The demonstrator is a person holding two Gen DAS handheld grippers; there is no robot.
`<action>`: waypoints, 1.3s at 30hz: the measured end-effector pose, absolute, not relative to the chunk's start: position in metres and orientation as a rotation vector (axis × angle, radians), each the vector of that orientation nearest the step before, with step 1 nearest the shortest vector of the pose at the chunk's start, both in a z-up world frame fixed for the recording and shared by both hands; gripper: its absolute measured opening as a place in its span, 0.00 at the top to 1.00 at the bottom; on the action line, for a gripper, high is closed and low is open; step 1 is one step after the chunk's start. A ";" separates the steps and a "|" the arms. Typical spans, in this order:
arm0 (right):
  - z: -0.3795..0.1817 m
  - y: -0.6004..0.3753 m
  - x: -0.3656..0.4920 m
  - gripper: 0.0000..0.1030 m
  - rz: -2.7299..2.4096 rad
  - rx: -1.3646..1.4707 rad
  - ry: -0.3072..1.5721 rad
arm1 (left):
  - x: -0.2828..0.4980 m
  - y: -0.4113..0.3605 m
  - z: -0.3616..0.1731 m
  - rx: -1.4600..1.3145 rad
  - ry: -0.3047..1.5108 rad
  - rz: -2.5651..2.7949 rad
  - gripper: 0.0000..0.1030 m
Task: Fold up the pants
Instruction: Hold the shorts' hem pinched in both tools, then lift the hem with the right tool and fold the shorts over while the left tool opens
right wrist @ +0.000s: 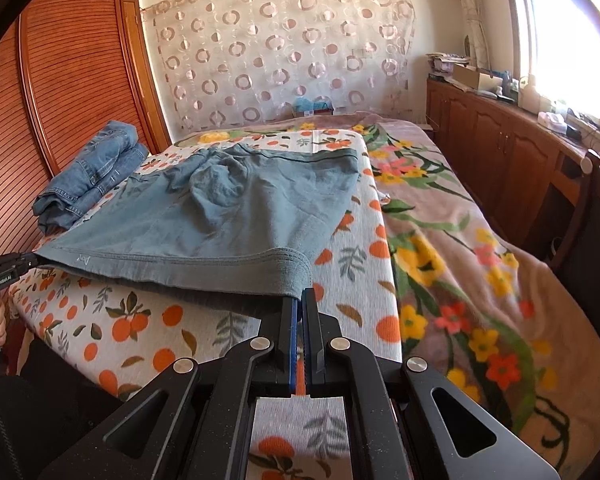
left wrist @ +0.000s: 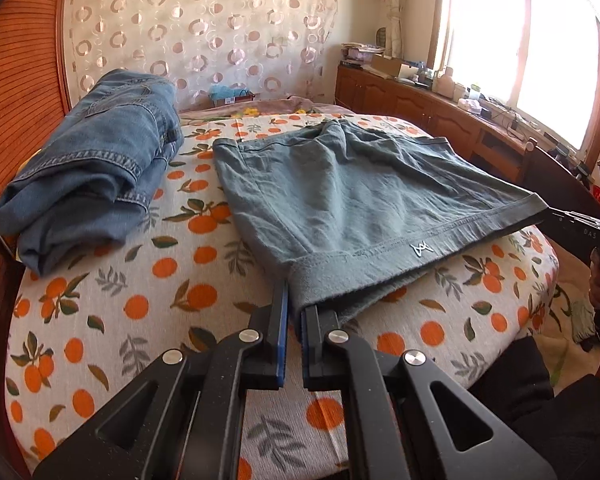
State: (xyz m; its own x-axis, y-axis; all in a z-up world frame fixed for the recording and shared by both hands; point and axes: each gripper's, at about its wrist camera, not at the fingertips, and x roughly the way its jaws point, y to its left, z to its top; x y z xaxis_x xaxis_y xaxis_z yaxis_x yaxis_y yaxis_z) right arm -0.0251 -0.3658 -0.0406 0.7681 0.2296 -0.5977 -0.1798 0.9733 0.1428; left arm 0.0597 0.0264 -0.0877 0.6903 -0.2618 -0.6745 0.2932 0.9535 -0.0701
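Nearest the left wrist camera, the left gripper (left wrist: 294,312) has its two fingers pinched together on one corner of the grey-green pants (left wrist: 340,196), the hem band caught between the blue pads. At the other end of that same hem, the right gripper (right wrist: 300,300) is clamped likewise on the opposite corner, its fingers drawn tight with cloth between them. Between the two grips the hem is stretched into a nearly straight line, lifted off the orange-print sheet (left wrist: 140,304), with a small white logo (left wrist: 419,249) stitched near its middle. A second layer of the cloth sags beneath the raised edge.

From this held hem the pants run away from both cameras across the bed, their long axis pointing toward the far wall, with the waistband end (right wrist: 296,156) lying flat on the sheet at the far side. The middle of the garment is rumpled, with soft folds gathered toward the far end; whether the legs are already doubled under there is hard to tell from these angles.

Beside the pants, toward the wooden panelled wardrobe (right wrist: 72,80), a folded pair of blue jeans (left wrist: 96,168) rests on the sheet, close to the pants but apart from them. On the other side a floral blanket (right wrist: 480,248) covers the rest of the bed. Beyond it stand a wooden cabinet (right wrist: 500,148) under a bright window (left wrist: 520,40), and a circle-patterned curtain (right wrist: 280,52) on the far wall.
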 end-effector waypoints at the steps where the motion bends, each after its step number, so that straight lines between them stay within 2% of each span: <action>1: -0.043 -0.369 -0.028 0.98 0.222 0.084 0.662 | 0.058 0.028 -0.089 0.042 0.749 -0.311 0.94; 15: -0.041 -0.367 -0.024 0.98 0.205 0.127 0.705 | 0.048 0.032 -0.108 0.027 0.793 -0.305 0.94; 22: -0.041 -0.355 -0.018 0.98 0.194 0.117 0.702 | 0.038 0.035 -0.099 0.025 0.784 -0.306 0.89; 24: -0.040 -0.354 -0.017 0.98 0.191 0.116 0.698 | 0.035 0.038 -0.093 0.025 0.774 -0.295 0.79; 28: -0.038 -0.354 -0.017 0.98 0.189 0.118 0.690 | 0.032 0.044 -0.085 0.011 0.756 -0.292 0.73; 29: -0.038 -0.353 -0.017 0.98 0.188 0.117 0.688 | 0.033 0.044 -0.084 0.013 0.756 -0.288 0.67; 30: -0.038 -0.353 -0.017 0.98 0.188 0.118 0.685 | 0.034 0.044 -0.083 0.014 0.755 -0.284 0.55; 35: -0.032 -0.350 -0.016 0.98 0.194 0.118 0.661 | 0.042 0.045 -0.085 0.000 0.758 -0.288 0.28; 36: -0.030 -0.350 -0.016 0.98 0.197 0.116 0.655 | 0.044 0.045 -0.085 -0.004 0.754 -0.283 0.25; 39: -0.023 -0.344 -0.013 0.98 0.213 0.108 0.634 | 0.050 0.044 -0.084 -0.006 0.749 -0.270 0.25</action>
State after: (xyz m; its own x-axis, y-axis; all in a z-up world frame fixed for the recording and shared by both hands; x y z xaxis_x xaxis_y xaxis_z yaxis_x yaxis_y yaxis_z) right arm -0.0132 -0.3439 -0.0234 0.7846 0.2300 -0.5758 -0.1639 0.9726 0.1651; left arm 0.0501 0.0442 -0.0836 0.6994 -0.2450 -0.6714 0.2404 0.9653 -0.1017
